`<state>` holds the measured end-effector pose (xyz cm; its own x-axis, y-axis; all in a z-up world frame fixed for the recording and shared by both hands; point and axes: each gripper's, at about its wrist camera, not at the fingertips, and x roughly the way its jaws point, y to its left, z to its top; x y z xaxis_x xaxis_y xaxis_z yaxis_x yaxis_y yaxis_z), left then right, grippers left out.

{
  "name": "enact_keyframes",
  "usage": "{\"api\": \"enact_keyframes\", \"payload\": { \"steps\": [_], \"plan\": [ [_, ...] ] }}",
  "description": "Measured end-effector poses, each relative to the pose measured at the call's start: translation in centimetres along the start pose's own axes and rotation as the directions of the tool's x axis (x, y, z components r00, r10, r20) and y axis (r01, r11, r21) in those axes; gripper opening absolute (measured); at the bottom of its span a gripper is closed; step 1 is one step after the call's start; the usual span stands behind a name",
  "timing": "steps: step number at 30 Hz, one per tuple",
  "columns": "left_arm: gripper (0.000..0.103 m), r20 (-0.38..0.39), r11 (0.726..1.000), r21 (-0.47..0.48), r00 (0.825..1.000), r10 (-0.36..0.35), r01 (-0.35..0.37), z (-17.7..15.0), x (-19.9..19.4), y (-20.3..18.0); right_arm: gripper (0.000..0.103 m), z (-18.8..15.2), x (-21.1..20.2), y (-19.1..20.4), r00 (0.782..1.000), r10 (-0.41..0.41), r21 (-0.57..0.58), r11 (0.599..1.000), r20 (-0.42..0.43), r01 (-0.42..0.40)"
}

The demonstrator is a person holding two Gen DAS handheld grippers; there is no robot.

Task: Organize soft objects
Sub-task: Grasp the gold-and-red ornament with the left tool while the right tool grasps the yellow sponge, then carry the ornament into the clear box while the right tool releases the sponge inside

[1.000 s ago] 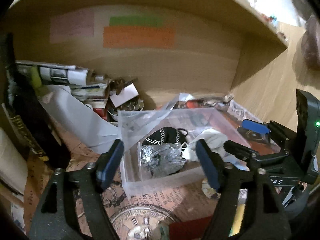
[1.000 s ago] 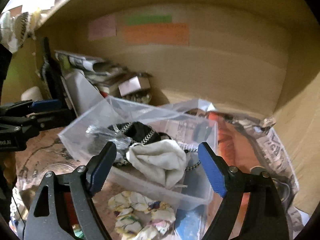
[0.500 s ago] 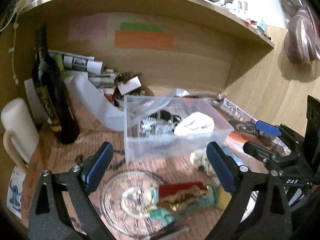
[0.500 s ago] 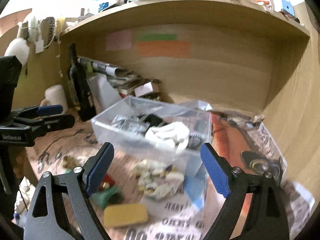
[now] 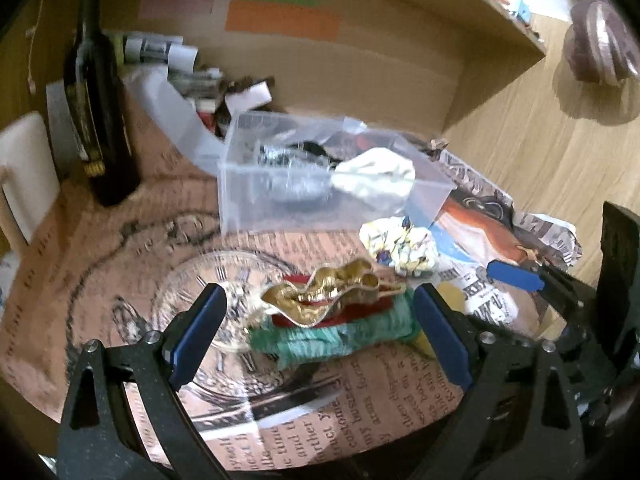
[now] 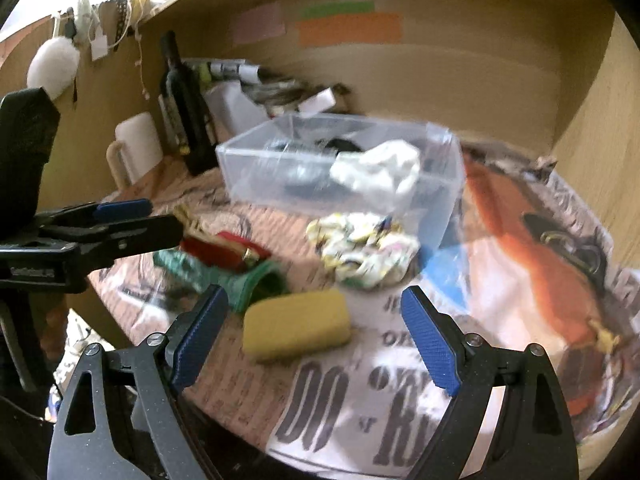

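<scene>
Both tongs wide apart, holding nothing, over paper-covered counter [image 6: 400, 408].
Left tongs [image 5: 320, 332] hover at gold crinkled piece [image 5: 324, 292] atop green knit cloth [image 5: 340, 332]; right tongs [image 6: 316, 328] frame yellow rectangular sponge [image 6: 296, 324]. Crumpled patterned cloth [image 6: 360, 248] lies just before clear plastic bin [image 6: 256, 160], which holds white crumpled cloth [image 6: 380, 168].

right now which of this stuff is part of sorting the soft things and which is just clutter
Part of the job:
clear bin
white cloth in it
yellow sponge
crumpled printed cloth
green fabric

Just lying about:
dark bottle
white mug
rolled papers
gold ornament
</scene>
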<state>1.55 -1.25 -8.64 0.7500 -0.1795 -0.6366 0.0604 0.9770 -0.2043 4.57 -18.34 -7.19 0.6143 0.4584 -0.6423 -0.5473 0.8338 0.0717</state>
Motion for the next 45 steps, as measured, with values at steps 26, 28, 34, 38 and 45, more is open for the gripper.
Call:
{"api": "enact_keyframes", "payload": {
  "steps": [26,28,34,38,45],
  "plan": [
    [0.049,0.033,0.998,-0.054,0.999,-0.037,0.038,0.3,3.0,-0.2,0.059,-1.0,1.4,-1.4,1.000,-0.003,0.037,0.999,-0.002,0.003],
    [0.046,0.041,0.998,-0.042,0.998,-0.037,0.039,0.5,2.7,-0.3,0.059,-0.5,1.1,-1.8,1.000,-0.010,0.042,0.999,0.013,0.010],
    [0.042,0.087,0.999,-0.019,0.995,-0.037,0.039,1.7,1.5,-0.5,0.059,0.9,0.1,-2.3,0.997,-0.036,0.038,0.999,0.069,0.033],
    [0.041,0.133,0.999,-0.003,0.990,-0.037,0.038,3.1,0.4,-0.7,0.059,2.1,-0.2,-2.6,0.993,-0.048,0.033,0.998,0.104,0.045],
    [0.041,0.220,1.000,0.009,0.975,-0.022,0.021,6.2,-1.0,-0.4,0.060,4.5,-0.4,-3.3,0.984,-0.068,0.028,0.998,0.166,0.064]
  ]
}}
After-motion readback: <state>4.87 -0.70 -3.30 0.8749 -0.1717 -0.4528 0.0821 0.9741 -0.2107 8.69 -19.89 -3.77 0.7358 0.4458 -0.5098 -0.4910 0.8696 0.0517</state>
